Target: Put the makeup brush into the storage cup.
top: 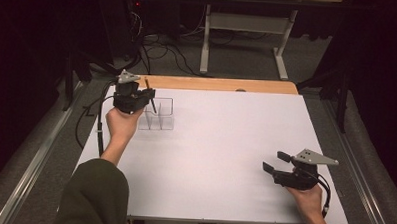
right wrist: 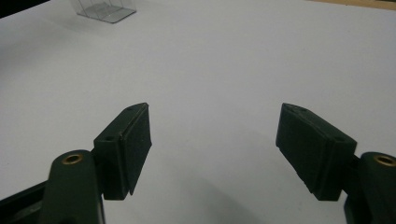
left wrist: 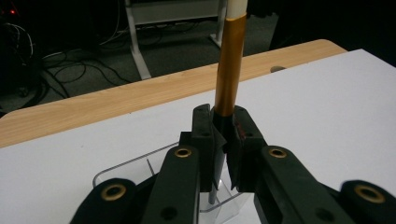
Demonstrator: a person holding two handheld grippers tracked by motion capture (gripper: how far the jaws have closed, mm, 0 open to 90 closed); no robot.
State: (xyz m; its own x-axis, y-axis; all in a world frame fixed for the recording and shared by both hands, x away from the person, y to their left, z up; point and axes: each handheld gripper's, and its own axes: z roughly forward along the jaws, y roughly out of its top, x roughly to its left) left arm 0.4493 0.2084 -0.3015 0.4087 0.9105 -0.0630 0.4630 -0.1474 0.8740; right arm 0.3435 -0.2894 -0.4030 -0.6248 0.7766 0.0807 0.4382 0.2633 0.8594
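Observation:
My left gripper [top: 148, 95] is shut on a pen [left wrist: 230, 70] with an orange-gold barrel and a white top. The pen stands nearly upright, its lower end down in a clear plastic holder [top: 159, 115] with compartments at the table's far left. In the left gripper view the holder's rim [left wrist: 121, 165] shows just below the jaws, which clamp the pen's dark lower part. My right gripper [top: 276, 162] rests open near the table's front right corner, held by a hand, with nothing between its fingers [right wrist: 133, 140]. The clear holder [right wrist: 105, 10] shows far off in the right gripper view.
A white sheet [top: 225, 148] covers the table, with a strip of bare wood [top: 222, 84] along the far edge. Beyond the table stand a grey desk frame [top: 244, 28] and tangled cables [top: 158, 48] on the floor.

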